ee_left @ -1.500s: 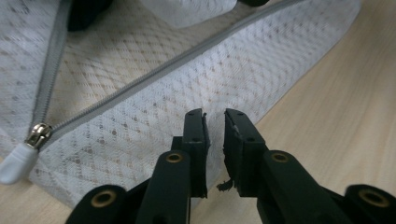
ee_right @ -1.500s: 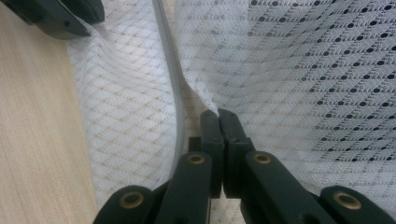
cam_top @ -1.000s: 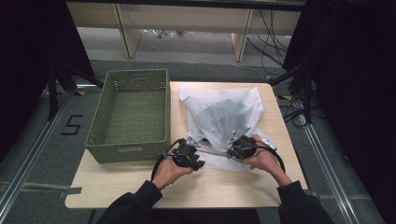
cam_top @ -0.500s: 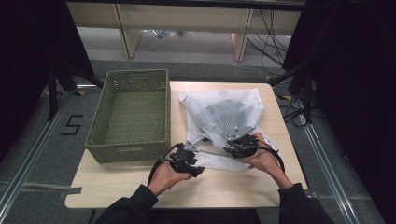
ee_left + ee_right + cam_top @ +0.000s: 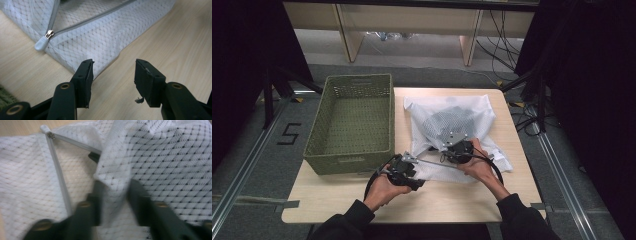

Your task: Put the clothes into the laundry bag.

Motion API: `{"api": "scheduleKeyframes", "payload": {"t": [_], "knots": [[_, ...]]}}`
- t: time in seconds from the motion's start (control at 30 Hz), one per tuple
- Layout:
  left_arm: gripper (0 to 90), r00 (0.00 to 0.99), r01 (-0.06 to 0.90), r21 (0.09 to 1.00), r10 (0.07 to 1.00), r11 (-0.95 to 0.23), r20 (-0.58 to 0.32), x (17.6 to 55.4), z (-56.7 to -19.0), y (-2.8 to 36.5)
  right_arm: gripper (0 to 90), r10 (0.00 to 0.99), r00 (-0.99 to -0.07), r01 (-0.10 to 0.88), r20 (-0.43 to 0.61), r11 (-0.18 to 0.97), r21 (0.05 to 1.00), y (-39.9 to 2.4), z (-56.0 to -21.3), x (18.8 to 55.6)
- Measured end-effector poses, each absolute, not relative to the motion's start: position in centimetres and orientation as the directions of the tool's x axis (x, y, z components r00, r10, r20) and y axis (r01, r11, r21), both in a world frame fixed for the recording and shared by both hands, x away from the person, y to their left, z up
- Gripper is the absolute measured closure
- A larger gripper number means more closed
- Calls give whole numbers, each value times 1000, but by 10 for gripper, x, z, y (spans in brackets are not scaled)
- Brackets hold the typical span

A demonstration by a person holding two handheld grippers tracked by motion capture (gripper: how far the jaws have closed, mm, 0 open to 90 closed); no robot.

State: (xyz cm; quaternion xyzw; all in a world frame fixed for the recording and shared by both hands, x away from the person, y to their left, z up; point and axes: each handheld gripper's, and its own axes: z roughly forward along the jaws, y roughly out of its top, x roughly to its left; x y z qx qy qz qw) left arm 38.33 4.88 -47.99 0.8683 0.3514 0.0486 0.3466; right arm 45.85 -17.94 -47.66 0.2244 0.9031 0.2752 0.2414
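Note:
A white mesh bag with dark contents lies on the wooden table. My right gripper sits over the bag's near part. In the right gripper view its jaws pinch a raised fold of the mesh bag, with the grey zipper running to the left; the picture is blurred. My left gripper is at the bag's near left corner. It stands open, with its left jaw against the edge of the mesh bag. The zipper pull lies at the corner.
A green woven basket stands empty on the table's left half, close beside my left gripper. Bare wood runs along the table's near edge. Cables trail from both grippers over the table.
My right gripper has moved left and a little farther onto the bag. My left gripper has drawn slightly back toward the near edge.

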Motion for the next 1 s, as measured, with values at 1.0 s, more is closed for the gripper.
{"api": "scheduleKeyframes", "payload": {"t": [1.0], "knots": [[449,759,575,615,633,-540,-154,383,-481,48,876,439,-883,300,-169,803,516,-201,-491,456]]}}
